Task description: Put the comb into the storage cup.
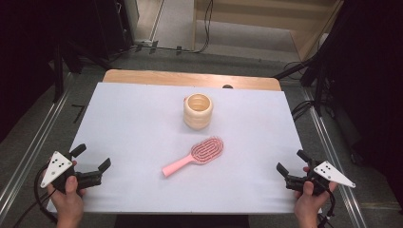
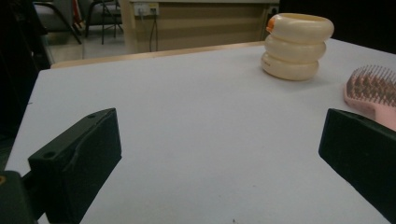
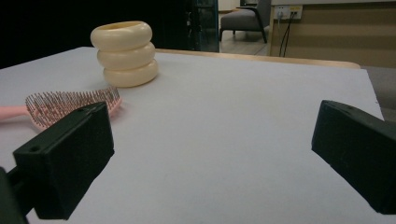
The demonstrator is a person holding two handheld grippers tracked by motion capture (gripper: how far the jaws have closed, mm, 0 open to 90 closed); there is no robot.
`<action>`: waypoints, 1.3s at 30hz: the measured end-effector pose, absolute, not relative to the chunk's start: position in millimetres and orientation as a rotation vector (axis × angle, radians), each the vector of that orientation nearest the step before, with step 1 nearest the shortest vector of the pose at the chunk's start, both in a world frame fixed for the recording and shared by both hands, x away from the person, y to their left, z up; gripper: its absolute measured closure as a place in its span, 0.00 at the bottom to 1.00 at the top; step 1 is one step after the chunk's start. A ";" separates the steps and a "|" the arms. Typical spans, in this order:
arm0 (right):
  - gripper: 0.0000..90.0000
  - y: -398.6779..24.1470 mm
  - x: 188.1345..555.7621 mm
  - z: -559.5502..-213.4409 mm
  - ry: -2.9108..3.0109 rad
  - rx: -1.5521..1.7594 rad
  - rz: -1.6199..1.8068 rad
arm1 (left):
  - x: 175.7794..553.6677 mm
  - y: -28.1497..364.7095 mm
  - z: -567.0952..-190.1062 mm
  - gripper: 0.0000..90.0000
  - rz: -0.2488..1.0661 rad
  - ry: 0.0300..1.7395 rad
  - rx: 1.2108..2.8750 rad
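We count one pink hairbrush [image 1: 196, 156] near the middle of the desk [image 1: 128, 123] and one cream ringed cup [image 1: 197, 110] just behind it, toward the far edge. We hold two grippers: the left gripper [image 1: 91, 158] at the near left corner, the right gripper [image 1: 291, 162] at the near right corner, both with jaws wide and empty.

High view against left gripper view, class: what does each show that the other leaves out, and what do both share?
High view alone: both hands, the right gripper with open jaws, the hairbrush's handle, the cup's hollow inside. Left gripper view alone: a wall socket and chair legs beyond the table. Shared: the cream ribbed cup, the pink hairbrush, the white table top and the open left gripper.
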State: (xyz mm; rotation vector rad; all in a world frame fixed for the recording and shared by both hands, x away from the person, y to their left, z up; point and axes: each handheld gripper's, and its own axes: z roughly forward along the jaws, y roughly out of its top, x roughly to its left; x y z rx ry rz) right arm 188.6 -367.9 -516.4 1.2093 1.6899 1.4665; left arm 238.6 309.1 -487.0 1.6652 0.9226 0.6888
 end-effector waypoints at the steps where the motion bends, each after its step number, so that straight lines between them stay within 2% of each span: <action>1: 0.00 -367.8 188.6 -516.5 1.689 1.210 1.467 | 238.2 306.6 -485.7 0.00 0.688 0.915 1.674; 7: 0.00 -366.4 188.3 -516.4 1.702 1.197 1.455 | 237.8 293.4 -471.7 0.00 0.703 0.910 1.706; 22: 0.00 -364.0 188.1 -516.0 1.724 1.181 1.451 | 254.0 259.4 -443.4 0.00 0.631 0.862 1.785; 39: 0.00 -363.5 188.5 -516.2 1.736 1.178 1.453 | 280.5 215.0 -427.4 0.00 0.578 0.808 1.909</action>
